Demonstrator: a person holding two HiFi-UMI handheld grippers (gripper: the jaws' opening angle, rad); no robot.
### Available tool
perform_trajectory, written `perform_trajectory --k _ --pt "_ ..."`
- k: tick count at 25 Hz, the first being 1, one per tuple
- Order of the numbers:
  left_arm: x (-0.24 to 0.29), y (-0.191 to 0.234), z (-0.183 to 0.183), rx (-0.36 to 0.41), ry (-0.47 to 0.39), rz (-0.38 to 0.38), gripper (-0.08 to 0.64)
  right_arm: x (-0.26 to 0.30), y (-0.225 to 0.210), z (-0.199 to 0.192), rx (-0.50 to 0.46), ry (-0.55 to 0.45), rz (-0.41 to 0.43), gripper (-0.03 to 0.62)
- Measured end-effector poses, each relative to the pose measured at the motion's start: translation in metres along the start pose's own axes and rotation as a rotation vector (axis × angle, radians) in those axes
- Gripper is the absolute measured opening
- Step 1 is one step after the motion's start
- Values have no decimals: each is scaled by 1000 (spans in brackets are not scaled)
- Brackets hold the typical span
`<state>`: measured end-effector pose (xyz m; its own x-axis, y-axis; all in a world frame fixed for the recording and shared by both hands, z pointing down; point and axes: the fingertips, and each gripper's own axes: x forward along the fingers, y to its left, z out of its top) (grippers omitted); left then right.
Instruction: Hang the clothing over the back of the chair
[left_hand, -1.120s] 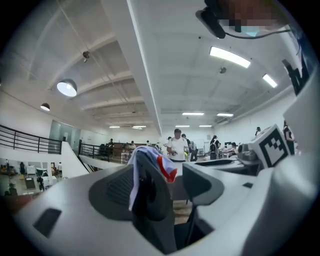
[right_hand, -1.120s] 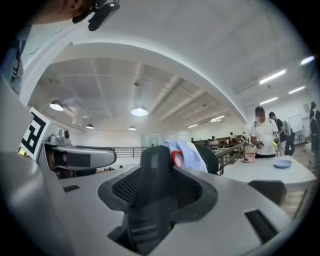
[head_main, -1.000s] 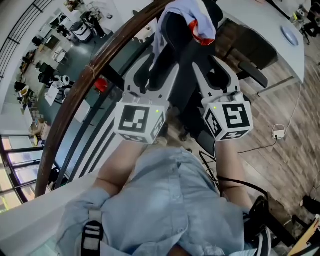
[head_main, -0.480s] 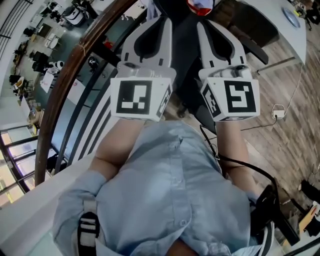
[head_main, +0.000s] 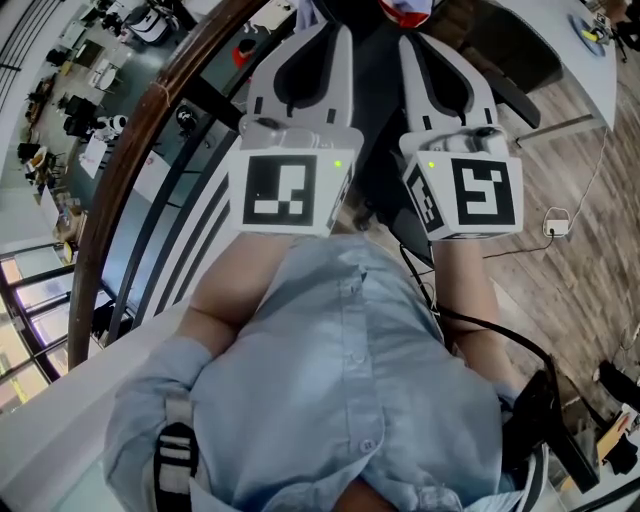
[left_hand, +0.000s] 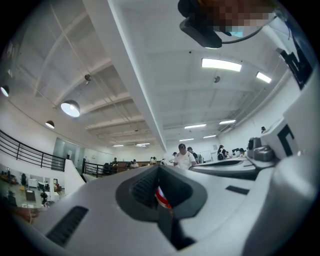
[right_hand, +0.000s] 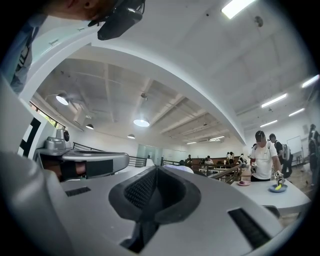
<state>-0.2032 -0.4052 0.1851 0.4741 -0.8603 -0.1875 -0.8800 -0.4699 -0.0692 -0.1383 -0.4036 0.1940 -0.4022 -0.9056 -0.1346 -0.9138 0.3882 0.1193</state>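
This is a large open lab hall. A wooden handrail (head_main: 108, 170) overlooks a lower floor crowded with machines (head_main: 75, 60), and people (left_hand: 182, 156) stand by long white benches (right_hand: 287, 196) under strip ceiling lights (left_hand: 221, 64).

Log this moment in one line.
left hand-held gripper: shut on clothing | right hand-held gripper: shut, grip unclear | both: side by side

Matt grey plastic tongs on the left gripper (left_hand: 159, 170); glossy wooden handrail (head_main: 125, 150).
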Motion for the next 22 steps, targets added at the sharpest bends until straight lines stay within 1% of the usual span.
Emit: perform_trajectory --k 8,22 --pt "0 0 -6 1 13 -1 14 0 6 -4 -2 7 12 11" --pt "6 0 -10 7 23 -7 14 2 0 -8 14 8 0 12"
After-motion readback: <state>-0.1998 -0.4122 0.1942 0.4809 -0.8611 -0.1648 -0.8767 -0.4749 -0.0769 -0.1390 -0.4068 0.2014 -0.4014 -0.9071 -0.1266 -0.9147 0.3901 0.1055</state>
